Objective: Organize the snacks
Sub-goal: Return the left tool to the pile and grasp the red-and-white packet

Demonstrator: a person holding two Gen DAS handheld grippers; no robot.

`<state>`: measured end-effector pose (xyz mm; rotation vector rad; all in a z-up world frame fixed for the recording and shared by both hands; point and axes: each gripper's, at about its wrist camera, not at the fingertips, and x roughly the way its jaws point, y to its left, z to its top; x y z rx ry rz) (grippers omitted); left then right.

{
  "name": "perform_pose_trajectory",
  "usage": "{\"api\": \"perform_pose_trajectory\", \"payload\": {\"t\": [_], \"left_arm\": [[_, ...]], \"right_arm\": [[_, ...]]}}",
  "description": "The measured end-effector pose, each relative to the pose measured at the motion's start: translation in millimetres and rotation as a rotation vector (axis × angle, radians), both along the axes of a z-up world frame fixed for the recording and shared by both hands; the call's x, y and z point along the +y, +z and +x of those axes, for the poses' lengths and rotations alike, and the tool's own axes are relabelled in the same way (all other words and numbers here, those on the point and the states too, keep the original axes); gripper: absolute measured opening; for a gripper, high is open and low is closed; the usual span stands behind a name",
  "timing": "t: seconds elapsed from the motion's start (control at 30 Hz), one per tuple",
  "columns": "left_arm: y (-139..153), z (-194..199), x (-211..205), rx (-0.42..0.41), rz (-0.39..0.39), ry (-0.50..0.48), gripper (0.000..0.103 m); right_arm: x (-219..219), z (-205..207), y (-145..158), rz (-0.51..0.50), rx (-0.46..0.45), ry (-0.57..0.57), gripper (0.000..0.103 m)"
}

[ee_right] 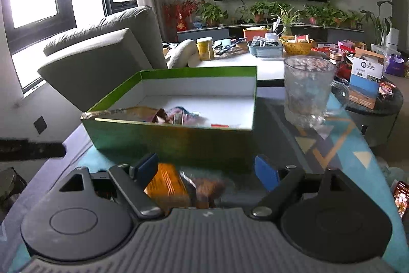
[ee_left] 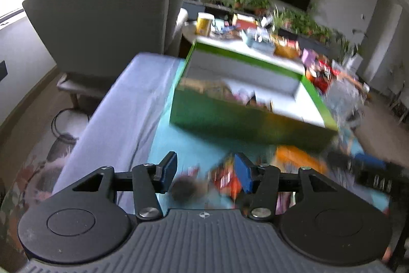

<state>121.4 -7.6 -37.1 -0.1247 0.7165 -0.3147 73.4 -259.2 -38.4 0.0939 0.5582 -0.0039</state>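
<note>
A green box with a white inside (ee_right: pixel 179 104) stands on the teal cloth and holds several snack packets (ee_right: pixel 173 115); it also shows in the blurred left wrist view (ee_left: pixel 245 99). My left gripper (ee_left: pixel 205 172) is open above loose snacks: a red-orange packet (ee_left: pixel 227 181) and a dark round snack (ee_left: pixel 185 187), neither held. My right gripper (ee_right: pixel 207 169) is open just before the box's near wall, with an orange packet (ee_right: pixel 166 186) and a brown wrapped snack (ee_right: pixel 207 189) lying between its fingers, apart from the pads.
A clear glass mug (ee_right: pixel 309 91) stands right of the box. A grey armchair (ee_right: pixel 102 53) is at the left. A white table (ee_right: pixel 237 60) behind holds a yellow can (ee_right: pixel 205 48), baskets and boxes. More packets (ee_left: pixel 299 156) lie right of the left gripper.
</note>
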Motion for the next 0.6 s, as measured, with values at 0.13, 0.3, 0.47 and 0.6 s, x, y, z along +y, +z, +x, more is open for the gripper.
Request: {"api": "perform_pose_trajectory", "payload": {"t": [0.13, 0.3, 0.47, 0.6], "left_arm": [[-10.9, -24.7, 2.8, 0.037, 0.028, -0.032, 0.047], [-18.1, -44.4, 0.7, 0.07, 0.034, -0.068, 0.047], [-15.2, -57.4, -9.5, 0.038, 0.042, -0.121, 0.048], [-9.7, -60.1, -27.6, -0.014, 0.05, -0.202, 0.056]], "right_arm": [[-2.1, -10.7, 0.0, 0.009, 0.003, -0.009, 0.064], [-2.4, -22.4, 0.4, 0.013, 0.001, -0.007, 0.064], [-0.2, -33.7, -3.8, -0.023, 0.007, -0.006, 0.064], [-3.0, -41.5, -9.8, -0.035, 0.03, -0.004, 0.064]]}}
